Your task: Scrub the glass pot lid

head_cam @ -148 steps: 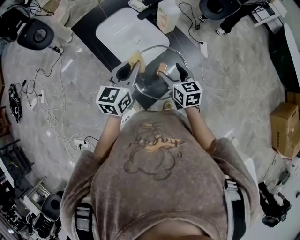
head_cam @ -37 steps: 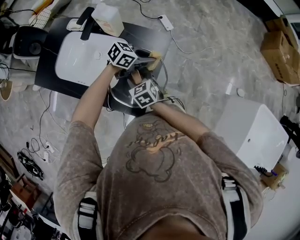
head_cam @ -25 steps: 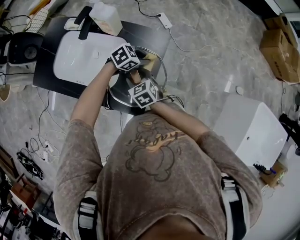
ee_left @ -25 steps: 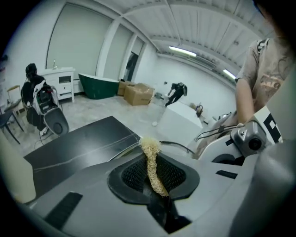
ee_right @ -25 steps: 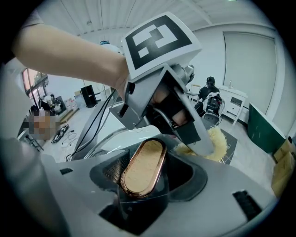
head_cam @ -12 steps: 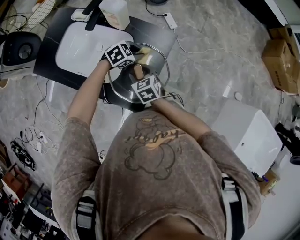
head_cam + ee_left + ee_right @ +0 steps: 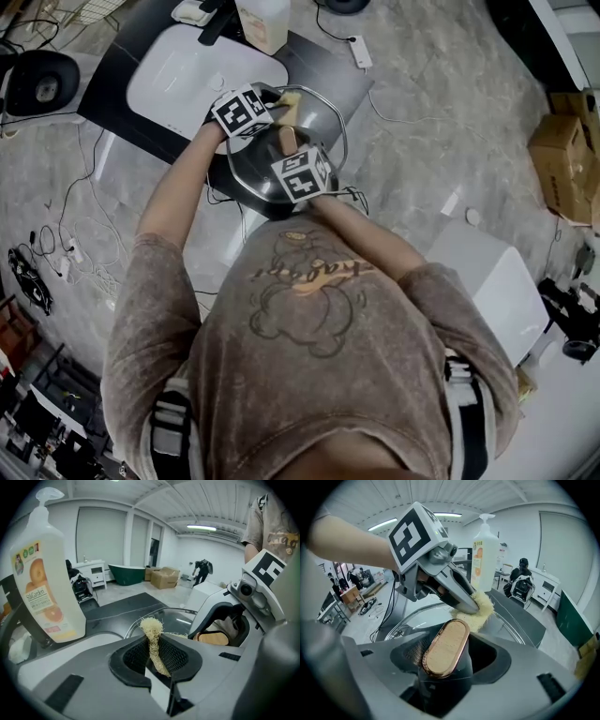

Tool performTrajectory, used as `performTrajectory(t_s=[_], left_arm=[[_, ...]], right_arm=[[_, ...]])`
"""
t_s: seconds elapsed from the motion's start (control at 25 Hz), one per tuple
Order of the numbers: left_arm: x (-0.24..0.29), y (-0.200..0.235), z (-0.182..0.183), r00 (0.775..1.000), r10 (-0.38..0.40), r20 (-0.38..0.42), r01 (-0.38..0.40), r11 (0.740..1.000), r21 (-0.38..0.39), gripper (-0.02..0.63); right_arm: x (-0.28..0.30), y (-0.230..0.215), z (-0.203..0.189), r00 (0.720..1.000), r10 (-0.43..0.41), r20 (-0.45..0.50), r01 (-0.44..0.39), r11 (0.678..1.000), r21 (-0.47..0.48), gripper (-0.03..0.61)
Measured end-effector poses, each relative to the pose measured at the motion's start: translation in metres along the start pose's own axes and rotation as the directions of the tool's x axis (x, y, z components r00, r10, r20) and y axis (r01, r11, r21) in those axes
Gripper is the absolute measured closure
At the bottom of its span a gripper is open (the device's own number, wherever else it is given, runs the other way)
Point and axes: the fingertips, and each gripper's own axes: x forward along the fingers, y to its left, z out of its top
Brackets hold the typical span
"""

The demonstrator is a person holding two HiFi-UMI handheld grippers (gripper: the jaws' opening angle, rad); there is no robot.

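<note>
Swept sideways since a second ago, the pale fibrous loofah pad [image 7: 151, 626] now rubs the far rim of the round steel-rimmed glass pot lid [image 7: 319, 127], which sits over the dark mat [image 7: 319, 70] beside the white basin [image 7: 187, 75]. The left gripper [image 7: 154, 644] pinches the pad. The right gripper [image 7: 447, 654] clamps the lid's oval wood-topped knob [image 7: 446, 644], its jaws having just eased slightly. Scrubbing seems mid-stroke, with the nearer glass probably still to do.

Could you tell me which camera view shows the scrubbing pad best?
The right gripper view: the scrubbing pad shows broad and fluffy on the glass lid. The left gripper view shows it edge-on, pinched in the left tool; the head view shows only a pale patch.
</note>
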Motion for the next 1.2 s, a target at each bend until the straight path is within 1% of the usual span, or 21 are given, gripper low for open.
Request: performTrajectory(t_s=[0.16, 0.44, 0.56, 0.72, 0.8, 0.88, 1.04, 1.2], left_arm=[[-0.002, 0.001, -0.002, 1.0, 0.012, 0.014, -0.011, 1.0, -0.015, 0.548], [-0.003, 0.001, -0.004, 1.0, 0.022, 0.013, -0.022, 1.0, -0.019, 0.548], [-0.008, 0.001, -0.007, 0.999, 0.043, -0.002, -0.043, 0.999, -0.008, 0.548], [-0.019, 0.001, -0.022, 0.997, 0.076, -0.032, -0.076, 0.997, -0.005, 0.548], [-0.029, -0.002, -0.032, 0.994, 0.105, -0.034, -0.105, 0.994, -0.021, 0.548], [-0.037, -0.006, -0.038, 0.99, 0.138, -0.018, -0.139, 0.989, -0.047, 0.548], [-0.046, -0.022, -0.051, 0.982, 0.188, -0.018, -0.189, 0.978, -0.086, 0.548], [-0.054, -0.041, -0.063, 0.968, 0.251, 0.008, -0.247, 0.959, -0.142, 0.549]], right_arm=[[-0.003, 0.003, 0.002, 1.0, 0.01, -0.009, -0.01, 1.0, -0.028, 0.318], [-0.012, 0.007, 0.006, 1.0, 0.028, -0.002, -0.028, 0.995, -0.095, 0.318], [-0.012, 0.007, 0.007, 0.999, 0.048, -0.003, -0.048, 0.995, -0.09, 0.321], [-0.011, 0.004, 0.005, 0.998, 0.057, -0.008, -0.057, 0.994, -0.089, 0.322], [-0.01, 0.005, 0.005, 0.998, 0.067, -0.009, -0.067, 0.994, -0.091, 0.322], [-0.01, 0.007, 0.006, 0.997, 0.075, -0.008, -0.075, 0.993, -0.091, 0.322], [-0.014, 0.003, 0.006, 0.997, 0.074, 0.001, -0.074, 0.994, -0.077, 0.322], [-0.013, 0.004, 0.004, 0.996, 0.088, -0.002, -0.088, 0.993, -0.073, 0.322]])
